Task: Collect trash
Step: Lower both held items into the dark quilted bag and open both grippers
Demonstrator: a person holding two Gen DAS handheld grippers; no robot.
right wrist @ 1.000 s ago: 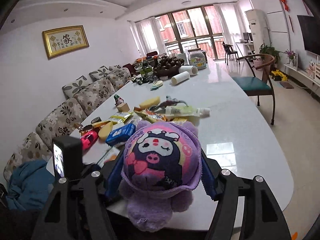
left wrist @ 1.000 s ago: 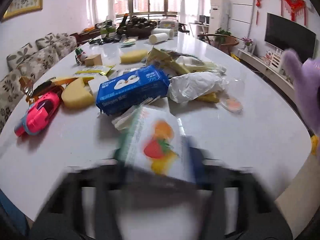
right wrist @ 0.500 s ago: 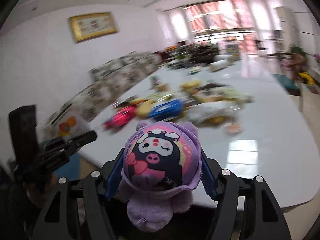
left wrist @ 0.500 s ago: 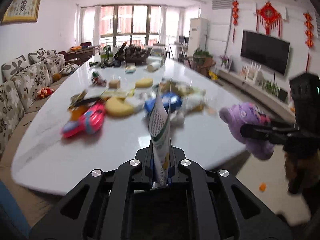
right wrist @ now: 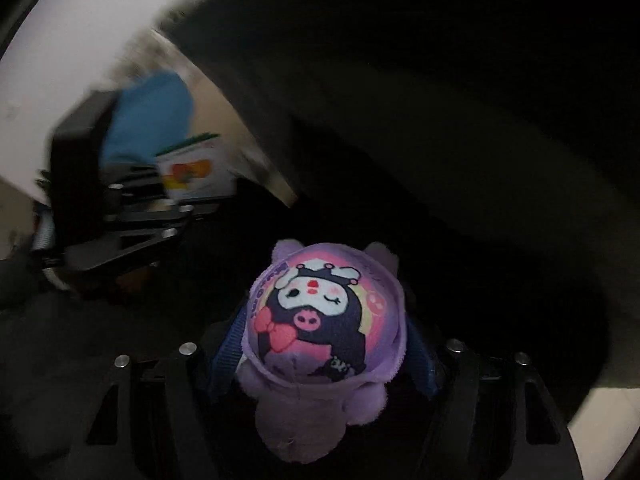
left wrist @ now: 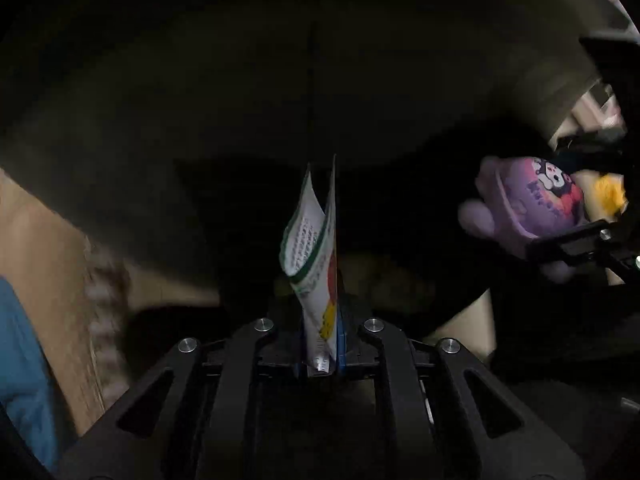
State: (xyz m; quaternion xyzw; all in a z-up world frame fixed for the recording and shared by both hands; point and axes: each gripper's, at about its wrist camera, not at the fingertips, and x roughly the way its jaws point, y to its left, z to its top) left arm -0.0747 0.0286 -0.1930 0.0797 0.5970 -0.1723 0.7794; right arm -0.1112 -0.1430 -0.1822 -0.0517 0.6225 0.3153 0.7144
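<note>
- Purple plush toy (right wrist: 326, 320) with a printed cartoon face sits between the right gripper's (right wrist: 320, 356) blue fingers (right wrist: 230, 340), head toward the camera's far side, body low in the frame.
- Right gripper: jaws have just been opening, standing wide with the toy between them; the blue pads lie along both sides of the toy, and I cannot tell whether they press on it.
- The same toy (left wrist: 532, 208) shows at the right edge of the left wrist view, carried in the right gripper (left wrist: 560, 220), blurred.
- White paper packet (left wrist: 314, 256) with green border and a red-and-yellow fruit print stands upright, edge-on, pinched at its lower end by the left gripper (left wrist: 320, 356).
- Left gripper: fingers pressed nearly together on the packet, thin blue pad (left wrist: 340, 340) flat against it.
- In the right wrist view the packet (right wrist: 192, 172) shows its printed face, held out from the left gripper (right wrist: 188, 200) at upper left, blurred.
- Both grippers point down into a dark black space that fills most of both views; what it is cannot be made out clearly.
- Pale brown floor (left wrist: 44, 264) at the left of the left wrist view.
- Blue cloth (left wrist: 20, 364) at the far left edge; also a blue patch (right wrist: 148, 116) behind the left gripper.
- White curved surface (right wrist: 76, 40) at upper left of the right wrist view, blurred.
</note>
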